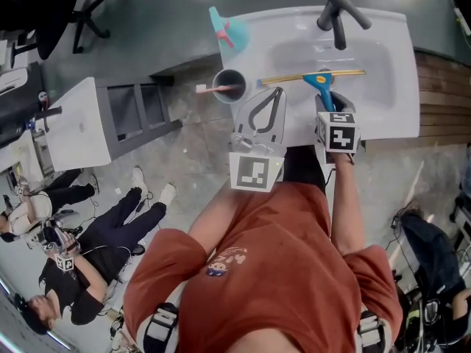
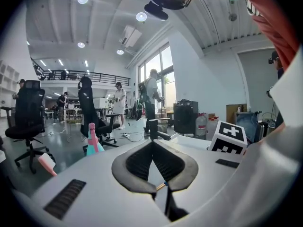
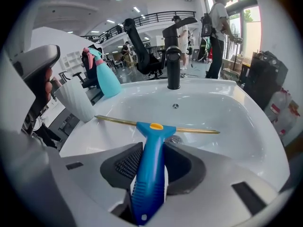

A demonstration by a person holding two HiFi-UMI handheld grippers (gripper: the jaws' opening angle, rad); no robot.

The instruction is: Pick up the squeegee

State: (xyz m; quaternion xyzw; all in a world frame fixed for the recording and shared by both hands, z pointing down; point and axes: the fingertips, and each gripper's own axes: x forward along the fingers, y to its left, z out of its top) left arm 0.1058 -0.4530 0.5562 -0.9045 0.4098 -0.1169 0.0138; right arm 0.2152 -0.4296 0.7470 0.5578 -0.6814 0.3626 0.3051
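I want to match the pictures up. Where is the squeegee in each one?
Head view: squeegee top right of middle, across the sink.
Left gripper view: just a tiny sliver, low middle, past the left tongs.
Right gripper view: bottom middle, handle between the right tongs.
Shared landmark: spray bottle, in all three.

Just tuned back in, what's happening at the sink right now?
A person stands at a white sink with a hand-held gripper in each hand. The right hand-held gripper points down at the squeegee, whose blade lies across the basin. Its blue handle sits between the jaws, but slivers of sink show on both sides, so it does not look clamped yet. The left hand-held gripper is shut and empty, over the sink's near edge. The squeegee is not yet lifted.
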